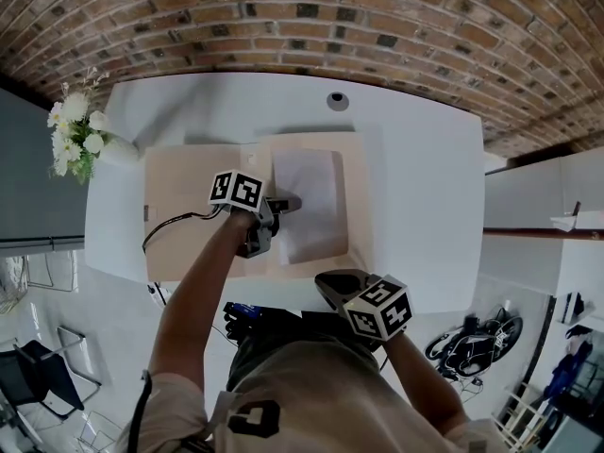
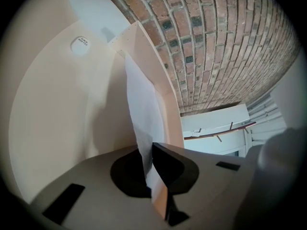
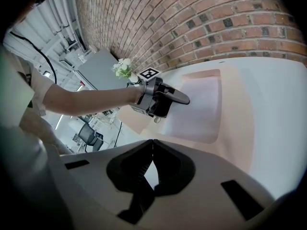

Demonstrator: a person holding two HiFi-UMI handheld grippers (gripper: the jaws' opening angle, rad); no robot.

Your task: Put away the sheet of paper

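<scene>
Gripping: the left hand-held gripper point(image 1: 288, 203) has its jaws pressed together on the near-left edge of the sheet of paper point(image 1: 311, 201); its own view shows the white sheet point(image 2: 141, 109) pinched between the two dark jaws point(image 2: 153, 176).
Writing: a small round disc point(image 2: 81, 42) in the left gripper view carries a line of print too small to read; each marker cube point(image 1: 236, 190) shows only black-and-white square patterns.
Right hand-held gripper: its jaws point(image 3: 152, 145) meet at the tips with nothing between them; it hovers at the near edge of the desk point(image 1: 425, 187), well apart from the sheet, below it in the head view point(image 1: 323, 281).
Sheet of paper: plain, white, thin and rectangular, lying on the right half of an open folder point(image 1: 189, 196).
Folder: pale cream, smooth and matte, spread flat in two halves across the middle of the desk.
Desk: white, smooth top with rounded corners, set against a brick wall point(image 1: 302, 17).
Brick wall: rough red-brown bricks with pale mortar lines.
Flowers: a small white bunch with green leaves point(image 1: 75, 135) at the far-left corner of the desk.
Cable: a thin black lead point(image 1: 170, 225) curves over the left half of the folder.
</scene>
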